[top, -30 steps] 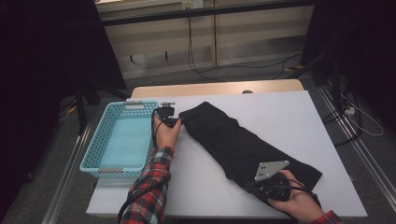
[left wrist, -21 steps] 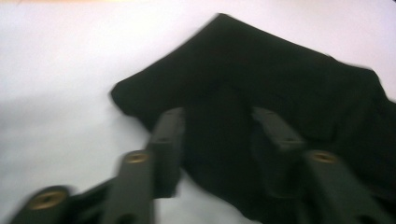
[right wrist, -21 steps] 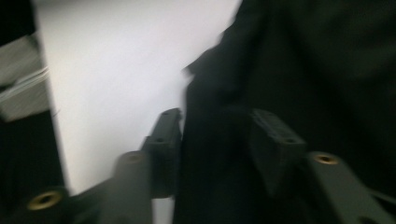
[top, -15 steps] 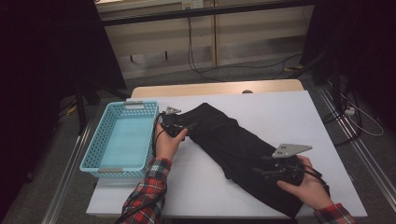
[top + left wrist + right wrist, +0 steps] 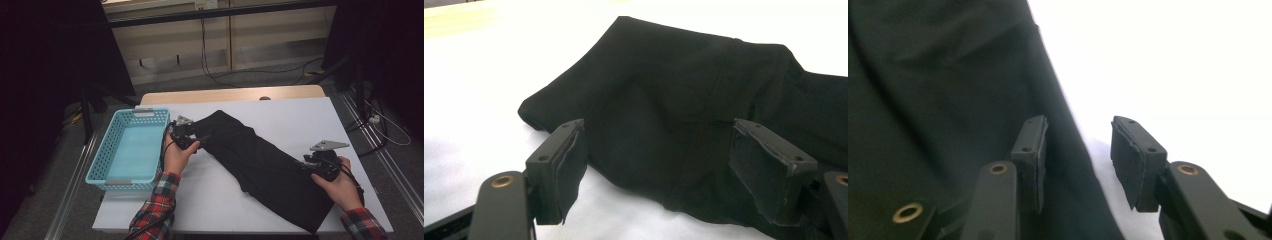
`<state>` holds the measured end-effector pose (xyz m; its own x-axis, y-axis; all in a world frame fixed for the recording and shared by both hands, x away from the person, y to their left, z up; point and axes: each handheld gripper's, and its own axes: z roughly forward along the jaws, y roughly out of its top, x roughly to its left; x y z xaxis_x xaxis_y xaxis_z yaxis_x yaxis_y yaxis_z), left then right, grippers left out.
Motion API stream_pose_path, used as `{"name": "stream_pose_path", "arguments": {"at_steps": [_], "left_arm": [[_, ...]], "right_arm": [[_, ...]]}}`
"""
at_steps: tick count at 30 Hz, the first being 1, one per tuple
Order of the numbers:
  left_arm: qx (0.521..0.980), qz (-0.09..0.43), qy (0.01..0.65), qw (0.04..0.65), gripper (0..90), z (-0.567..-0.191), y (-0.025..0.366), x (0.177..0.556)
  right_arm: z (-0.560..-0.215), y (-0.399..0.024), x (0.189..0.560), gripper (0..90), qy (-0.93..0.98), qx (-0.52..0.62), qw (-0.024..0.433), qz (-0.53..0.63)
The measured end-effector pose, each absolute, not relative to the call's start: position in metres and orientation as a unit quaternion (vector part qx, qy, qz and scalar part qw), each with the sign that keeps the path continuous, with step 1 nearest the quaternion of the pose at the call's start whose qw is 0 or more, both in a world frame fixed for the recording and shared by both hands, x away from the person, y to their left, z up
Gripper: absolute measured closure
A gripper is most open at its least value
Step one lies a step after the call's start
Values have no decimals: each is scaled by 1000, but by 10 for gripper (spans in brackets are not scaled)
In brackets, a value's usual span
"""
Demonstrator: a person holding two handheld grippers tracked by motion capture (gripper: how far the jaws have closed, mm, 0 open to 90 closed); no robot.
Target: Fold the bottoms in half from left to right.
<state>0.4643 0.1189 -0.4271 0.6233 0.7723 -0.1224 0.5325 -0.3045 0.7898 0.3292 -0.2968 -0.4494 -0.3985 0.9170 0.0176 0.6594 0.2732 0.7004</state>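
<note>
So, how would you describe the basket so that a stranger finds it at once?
Find the white table. At its left edge, beside the black cloth, stands the basket. It is the one light blue thing there, rectangular with perforated walls.

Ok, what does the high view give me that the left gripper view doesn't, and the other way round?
High view alone: the blue basket left of the black garment, the right gripper at the garment's near-right edge, and the left gripper at its far-left end. Left gripper view alone: the pads standing wide apart, the cloth's edge between them, unpressed. Both show the garment lying on the white table.
</note>
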Motion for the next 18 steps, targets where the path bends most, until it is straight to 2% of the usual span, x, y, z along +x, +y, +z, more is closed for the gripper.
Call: {"name": "stream_pose_path", "arguments": {"at_steps": [2, 3, 5, 6, 9, 12, 15, 16, 17, 18], "left_arm": [[794, 142, 411, 425, 242, -428, 118, 464], [794, 143, 411, 425, 242, -428, 118, 464], [794, 144, 410, 425, 242, -429, 119, 464], [795, 143, 411, 423, 242, -429, 120, 464], [793, 142, 412, 426, 242, -430, 120, 464], [791, 143, 413, 428, 236, -430, 121, 465], [789, 141, 415, 430, 236, -430, 122, 467], [788, 143, 418, 430, 236, -431, 122, 468], [790, 144, 417, 425, 236, -431, 123, 469], [790, 143, 419, 425, 234, -432, 124, 470]], "right_arm": [[-452, -297, 332, 626, 770, 516, 191, 324], [-452, -298, 333, 683, 768, 517, 188, 327], [-452, -297, 334, 880, 772, 510, 165, 341], [-452, -295, 334, 895, 777, 503, 162, 342], [-452, -296, 335, 900, 775, 505, 164, 341], [-450, -302, 336, 900, 768, 514, 186, 335], [-450, -308, 336, 900, 763, 519, 181, 339], [-451, -306, 335, 854, 767, 516, 178, 338], [-451, -306, 335, 854, 767, 516, 178, 338], [-451, -304, 336, 779, 768, 513, 177, 340]]}}
